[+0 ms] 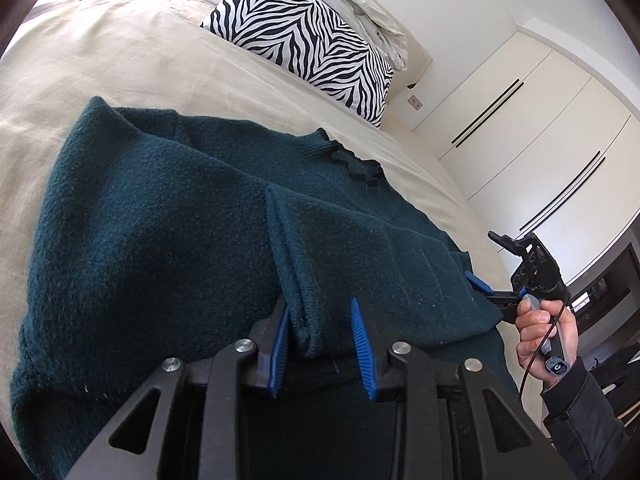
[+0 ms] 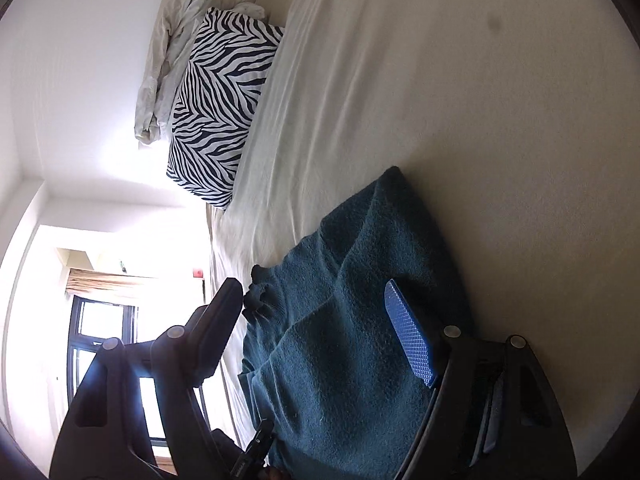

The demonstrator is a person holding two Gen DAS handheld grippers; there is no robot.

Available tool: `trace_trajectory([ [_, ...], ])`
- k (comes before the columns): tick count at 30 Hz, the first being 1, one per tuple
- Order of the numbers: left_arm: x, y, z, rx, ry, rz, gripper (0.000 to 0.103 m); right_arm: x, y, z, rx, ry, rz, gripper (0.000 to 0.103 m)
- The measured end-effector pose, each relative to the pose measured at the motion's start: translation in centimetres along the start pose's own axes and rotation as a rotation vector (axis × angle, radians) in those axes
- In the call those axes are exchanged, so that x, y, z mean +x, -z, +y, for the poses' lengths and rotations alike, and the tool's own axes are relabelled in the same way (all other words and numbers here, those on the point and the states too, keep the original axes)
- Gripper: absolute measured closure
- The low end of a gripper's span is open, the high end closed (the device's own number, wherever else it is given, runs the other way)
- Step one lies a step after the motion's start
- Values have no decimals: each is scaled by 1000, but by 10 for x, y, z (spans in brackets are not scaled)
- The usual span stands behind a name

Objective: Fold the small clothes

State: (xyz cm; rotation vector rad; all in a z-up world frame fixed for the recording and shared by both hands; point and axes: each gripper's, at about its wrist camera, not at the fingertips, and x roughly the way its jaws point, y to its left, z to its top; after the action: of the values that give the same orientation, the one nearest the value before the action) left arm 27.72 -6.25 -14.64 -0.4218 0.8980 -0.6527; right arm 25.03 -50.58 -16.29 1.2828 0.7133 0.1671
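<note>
The sweater (image 1: 160,220) lay on the bed (image 1: 120,64), collar toward the pillow (image 1: 304,36), hem cut off. Left tool (image 1: 320,344) open around a folded sleeve; right tool (image 2: 320,340) open.

Daylight floods my views: the window (image 2: 104,332) at eight o'clock blows out white. Fisheye bending darkens every rim. My near fingers (image 1: 280,344) blur; the sweater (image 1: 160,220) casts soft shadows.

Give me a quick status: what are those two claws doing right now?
Left gripper open, straddling folded sleeve cuff. Right gripper open at green sweater edge. Zebra pillow well clear.
</note>
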Motion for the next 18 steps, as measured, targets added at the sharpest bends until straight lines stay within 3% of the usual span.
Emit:
trace_trajectory([
  [10, -4, 0, 9, -37, 17, -15, 77, -41, 50, -7, -100, -38, 83, 30],
  [14, -5, 0, 11, -43, 29, -22, 77, -51, 65, -8, -123, 27, 114, 30],
  [18, -8, 1, 15, -62, 47, -33, 78, -62, 66, 13, -180, 1, 71, 28],
])
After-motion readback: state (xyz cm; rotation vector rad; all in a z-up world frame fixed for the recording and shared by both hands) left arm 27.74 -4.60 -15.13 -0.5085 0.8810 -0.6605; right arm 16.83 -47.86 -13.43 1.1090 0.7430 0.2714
